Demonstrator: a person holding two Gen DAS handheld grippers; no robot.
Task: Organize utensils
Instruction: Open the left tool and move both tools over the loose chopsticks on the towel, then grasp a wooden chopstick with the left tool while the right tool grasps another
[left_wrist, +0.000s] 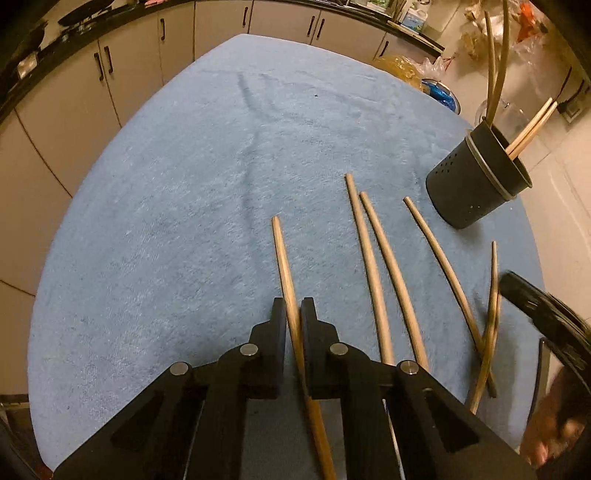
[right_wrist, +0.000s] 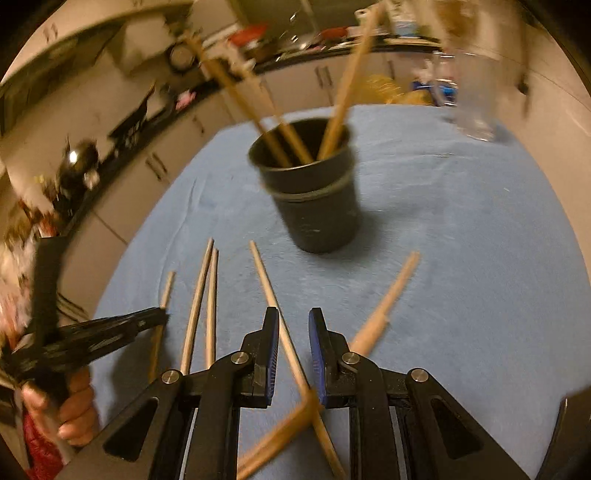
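Blue cloth (left_wrist: 166, 221) | left claw (left_wrist: 293, 314) clamps chopstick (left_wrist: 282, 258) | right claw (right_wrist: 293, 325) parted

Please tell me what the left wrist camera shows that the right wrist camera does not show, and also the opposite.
Only the left wrist view shows the left gripper from behind, its fingers closed on one chopstick.

Only the right wrist view shows the inside of the black cup with chopsticks standing in it, the right gripper with its fingers apart over a lying chopstick, and a hand holding the left gripper's handle.

Both show the blue towel, the black cup, the loose chopsticks lying on the towel, and the kitchen cabinets behind.
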